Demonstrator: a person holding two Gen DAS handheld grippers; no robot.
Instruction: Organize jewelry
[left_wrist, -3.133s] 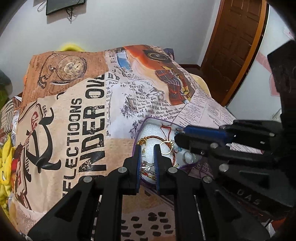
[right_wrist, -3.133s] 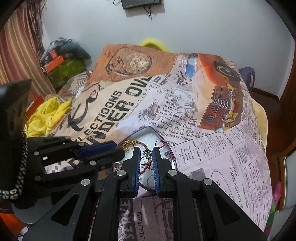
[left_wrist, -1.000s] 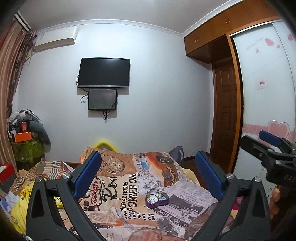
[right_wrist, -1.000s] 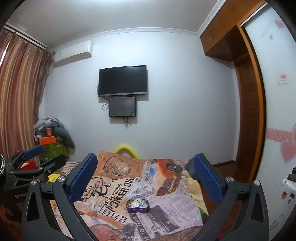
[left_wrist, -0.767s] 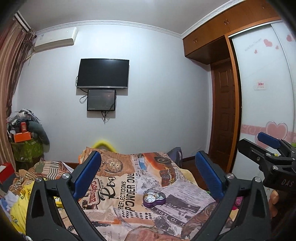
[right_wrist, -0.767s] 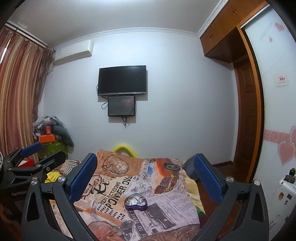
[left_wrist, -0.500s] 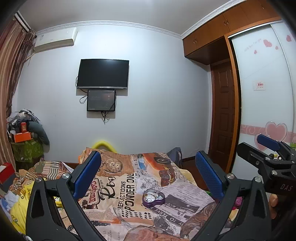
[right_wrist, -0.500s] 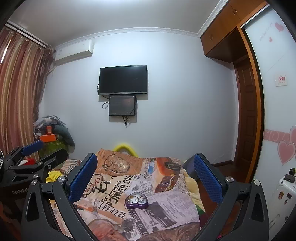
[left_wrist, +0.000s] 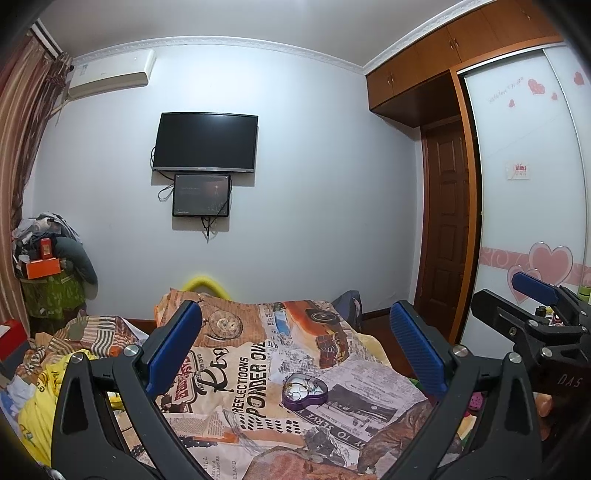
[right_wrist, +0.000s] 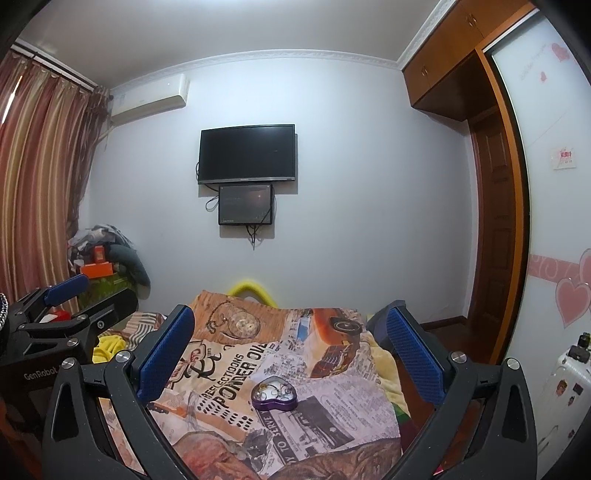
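Observation:
A purple heart-shaped jewelry box (left_wrist: 305, 390) lies open on the printed bedspread (left_wrist: 240, 369), with several rings and bracelets inside on a white lining. It also shows in the right wrist view (right_wrist: 274, 396). My left gripper (left_wrist: 295, 350) is wide open and empty, held back from the bed, far from the box. My right gripper (right_wrist: 288, 350) is wide open and empty, also well back from the box. Each gripper shows at the edge of the other's view: the right (left_wrist: 532, 306) and the left (right_wrist: 74, 302).
The bed fills the lower middle, with clothes (left_wrist: 37, 391) piled on its left side. A TV (left_wrist: 205, 147) hangs on the far wall. A wooden door (left_wrist: 445, 229) and a wardrobe with heart decals (left_wrist: 535, 221) stand at the right.
Three seconds ago both grippers were shut and close over the open box. Now both are wide open and pulled far back. In the last second the views only drifted slightly.

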